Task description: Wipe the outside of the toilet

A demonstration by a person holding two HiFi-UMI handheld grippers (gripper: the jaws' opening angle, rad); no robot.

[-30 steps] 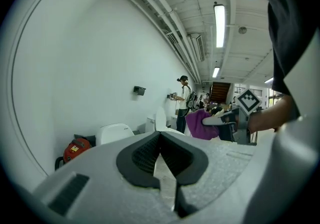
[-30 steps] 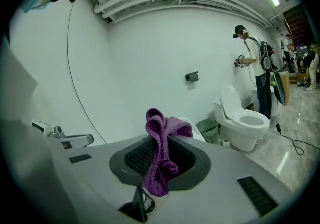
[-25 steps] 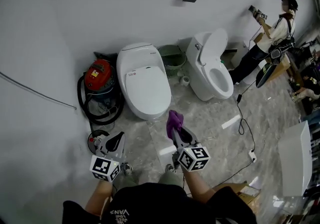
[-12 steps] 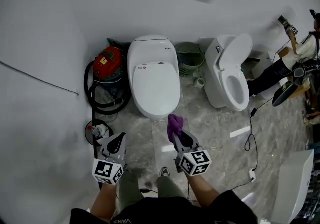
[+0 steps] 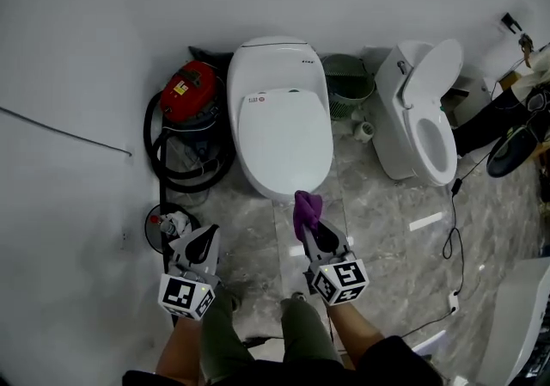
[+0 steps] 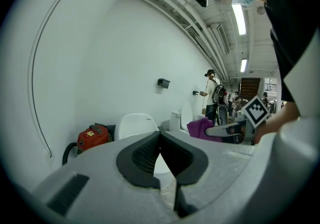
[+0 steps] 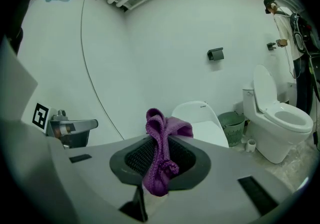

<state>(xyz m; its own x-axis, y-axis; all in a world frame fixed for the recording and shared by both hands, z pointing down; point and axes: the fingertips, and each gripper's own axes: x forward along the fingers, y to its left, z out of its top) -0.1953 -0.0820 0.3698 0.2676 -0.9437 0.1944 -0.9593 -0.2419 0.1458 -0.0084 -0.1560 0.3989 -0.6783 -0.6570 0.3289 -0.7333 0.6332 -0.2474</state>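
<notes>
The left tool [image 5: 203,240] is being held low at the lower left of the head view. Its forearm is coming up from the bottom edge and its jaws are being pointed up the frame. In the left gripper view the jaws are being pressed together at the tips, with nothing gripped between them.

The right tool [image 5: 314,229] is being held at lower centre, its forearm also rising from the bottom edge. It is being angled slightly up and left toward the front of the toilet [image 5: 282,118]. Its jaws are being closed on a purple cloth [image 5: 305,208], which is being pinched as a bunched fold. In the right gripper view a loop of the cloth is being pushed up above the jaw tips, and a knotted end is hanging down between the pads. In the head view the cloth is being seen just at the toilet's front rim, but whether the two are touching cannot be told.

The toilet is being shown at upper centre of the head view. It is white and oval, with its lid down and its back against the wall. A red vacuum [image 5: 191,88] with a coiled black hose is being seen just to its left. A green basket [image 5: 348,94] is sitting just to its right. A second toilet [image 5: 423,122] with its lid raised is standing further right on the marbled floor [image 5: 378,221].
</notes>
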